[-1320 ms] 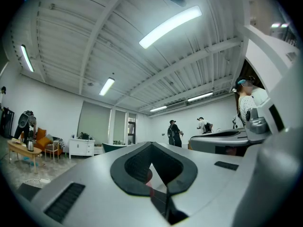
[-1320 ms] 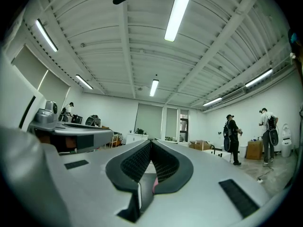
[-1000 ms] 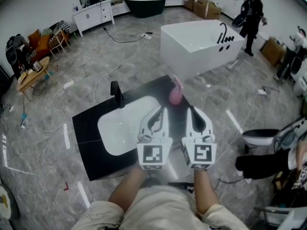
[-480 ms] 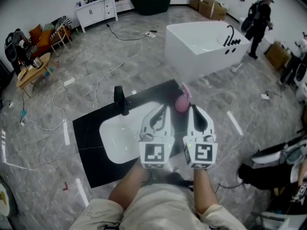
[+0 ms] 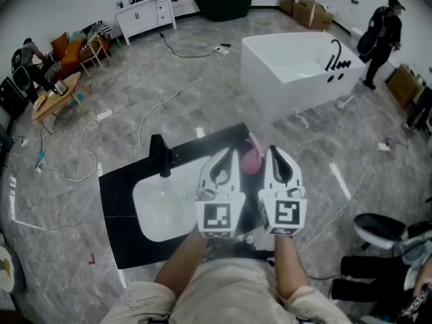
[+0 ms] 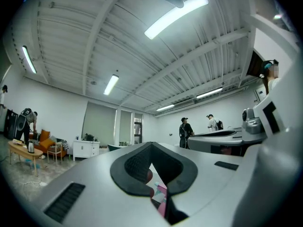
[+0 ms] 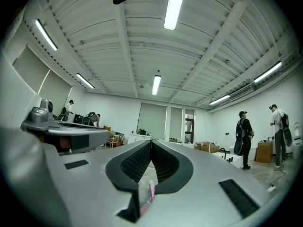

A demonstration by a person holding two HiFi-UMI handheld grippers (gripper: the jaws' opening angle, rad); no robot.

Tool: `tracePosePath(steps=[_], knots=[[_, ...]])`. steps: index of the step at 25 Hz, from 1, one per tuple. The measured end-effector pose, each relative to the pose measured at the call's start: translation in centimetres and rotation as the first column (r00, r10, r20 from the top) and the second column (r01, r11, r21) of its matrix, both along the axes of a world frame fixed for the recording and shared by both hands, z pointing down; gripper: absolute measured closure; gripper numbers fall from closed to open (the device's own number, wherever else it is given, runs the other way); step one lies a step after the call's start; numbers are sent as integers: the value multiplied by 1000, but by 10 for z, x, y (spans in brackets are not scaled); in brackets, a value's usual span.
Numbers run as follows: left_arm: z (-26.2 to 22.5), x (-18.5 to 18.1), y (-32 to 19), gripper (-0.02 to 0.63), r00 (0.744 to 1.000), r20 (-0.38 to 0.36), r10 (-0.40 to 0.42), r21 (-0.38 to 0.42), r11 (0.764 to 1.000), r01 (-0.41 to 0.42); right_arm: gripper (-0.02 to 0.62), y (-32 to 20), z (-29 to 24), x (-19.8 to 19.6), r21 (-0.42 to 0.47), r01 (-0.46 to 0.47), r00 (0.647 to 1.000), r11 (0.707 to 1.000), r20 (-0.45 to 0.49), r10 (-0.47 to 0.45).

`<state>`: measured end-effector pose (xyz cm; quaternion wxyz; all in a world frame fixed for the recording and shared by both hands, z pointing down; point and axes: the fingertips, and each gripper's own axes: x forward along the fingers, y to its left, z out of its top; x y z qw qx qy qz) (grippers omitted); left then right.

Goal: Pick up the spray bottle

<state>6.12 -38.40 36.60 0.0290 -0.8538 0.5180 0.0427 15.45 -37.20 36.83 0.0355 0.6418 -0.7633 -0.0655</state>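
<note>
A pink spray bottle (image 5: 250,159) stands on the black counter (image 5: 118,201) at the right of a white sink basin (image 5: 158,204). In the head view it shows between the tips of my two grippers, which are held side by side and level. The left gripper (image 5: 226,155) is shut with nothing in it, and so is the right gripper (image 5: 275,152). Through the gap behind the closed tips, the bottle (image 6: 161,195) shows low in the left gripper view and as a pink sliver (image 7: 150,193) in the right gripper view. Whether either gripper touches it, I cannot tell.
A black faucet (image 5: 160,155) stands at the basin's far left. Beyond the counter sits a white bathtub (image 5: 297,66) with a person (image 5: 381,25) near it. Cables (image 5: 162,103) run over the marble floor. A wooden table (image 5: 57,93) and a white cabinet (image 5: 145,12) are far left.
Both grippers have moved forward together toward the counter. The pink bottle, earlier ahead of the tips, now shows between them. Jaws stay shut.
</note>
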Motion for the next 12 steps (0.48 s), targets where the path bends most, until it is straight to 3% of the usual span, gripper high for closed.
tracePosePath(steps=[12], knots=[[6,37,-46,604,987,25,-159,0,987,159,590,-60,16,37,-23,163,986,986,39,-162]])
